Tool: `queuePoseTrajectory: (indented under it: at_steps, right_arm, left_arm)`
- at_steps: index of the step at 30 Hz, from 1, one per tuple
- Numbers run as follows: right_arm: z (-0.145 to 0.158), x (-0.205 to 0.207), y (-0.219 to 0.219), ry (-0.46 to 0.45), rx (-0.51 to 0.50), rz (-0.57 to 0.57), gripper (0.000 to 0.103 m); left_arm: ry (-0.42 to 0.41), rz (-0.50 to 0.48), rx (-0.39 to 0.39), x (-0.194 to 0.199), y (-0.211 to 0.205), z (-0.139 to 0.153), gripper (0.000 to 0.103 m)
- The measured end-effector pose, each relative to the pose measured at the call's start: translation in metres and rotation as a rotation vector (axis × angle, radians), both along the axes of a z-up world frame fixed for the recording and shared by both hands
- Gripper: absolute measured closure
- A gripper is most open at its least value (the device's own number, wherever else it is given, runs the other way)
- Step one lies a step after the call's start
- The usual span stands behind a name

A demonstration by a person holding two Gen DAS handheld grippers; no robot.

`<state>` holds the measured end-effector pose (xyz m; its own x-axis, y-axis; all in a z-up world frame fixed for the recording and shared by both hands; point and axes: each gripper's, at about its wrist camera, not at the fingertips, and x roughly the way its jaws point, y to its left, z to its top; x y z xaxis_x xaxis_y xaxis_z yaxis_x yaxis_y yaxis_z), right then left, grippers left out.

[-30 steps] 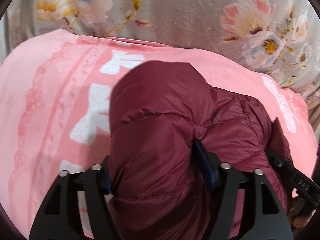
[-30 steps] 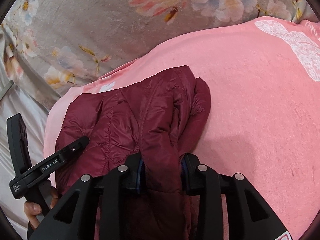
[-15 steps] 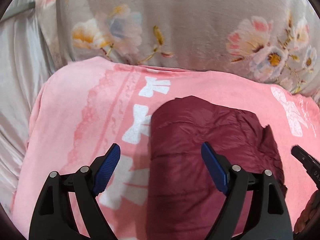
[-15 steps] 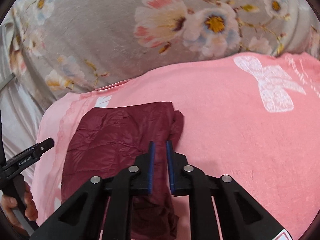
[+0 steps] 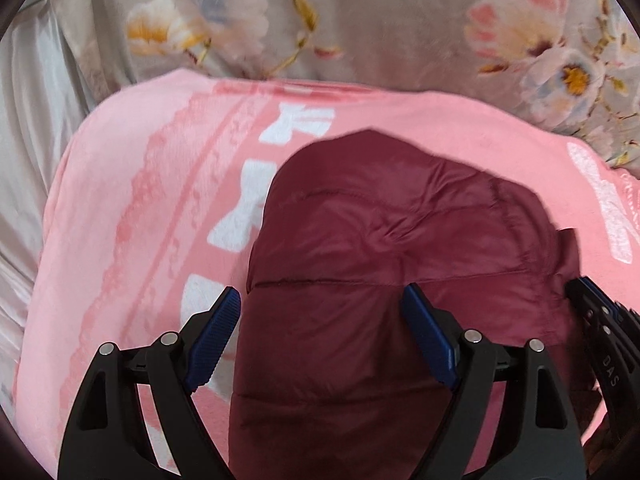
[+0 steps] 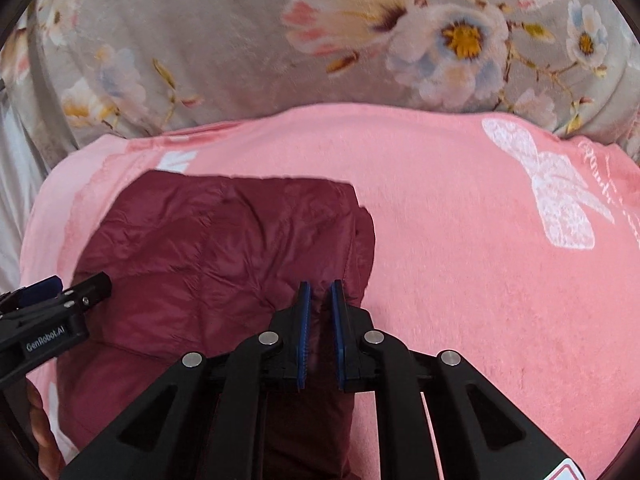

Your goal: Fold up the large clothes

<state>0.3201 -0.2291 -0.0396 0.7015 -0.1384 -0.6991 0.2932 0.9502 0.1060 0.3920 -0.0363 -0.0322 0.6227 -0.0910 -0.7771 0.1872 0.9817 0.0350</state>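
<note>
Now that both have let go, left gripper (image 5: 320, 334) gapes wide, right gripper (image 6: 319, 322) nearly closed on nothing; maroon jacket (image 5: 384, 264) lies folded on the pink blanket (image 6: 460, 240).

Both wrist views look steeply down, close over the maroon jacket (image 5: 380, 280) on the pink blanket (image 6: 460, 240).

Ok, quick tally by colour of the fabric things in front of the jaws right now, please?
Maroon: 1, the quilted jacket, folded into a bundle
Pink: 1, the blanket with white bows under it
Grey with flowers: 1, the floral cover beyond the blanket
Pale silver: 1, the satin sheet at the left edge
Total: 4
</note>
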Motion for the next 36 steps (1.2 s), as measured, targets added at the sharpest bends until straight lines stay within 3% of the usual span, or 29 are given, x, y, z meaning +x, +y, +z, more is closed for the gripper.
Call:
queuePoseTrajectory:
  at_steps: [13, 30, 33, 36]
  right_arm:
    - [-0.030, 0.004, 0.002, 0.008, 0.028, 0.012, 0.094]
    - [-0.039, 0.007, -0.002, -0.009, 0.060, 0.027, 0.094]
    - [-0.029, 0.001, -0.008, 0.009, 0.085, 0.030, 0.094]
    - [0.000, -0.028, -0.008, -0.022, 0.137, 0.048, 0.091]
  left_arm:
    - [0.000, 0.009, -0.007, 0.007, -0.002, -0.022, 0.018]
    - [-0.002, 0.014, -0.050, 0.014, -0.002, -0.039, 0.011]
    - [0.022, -0.003, -0.079, 0.013, 0.004, -0.036, 0.012]
    - [0.037, 0.004, -0.105, 0.000, 0.018, -0.021, 0.018]
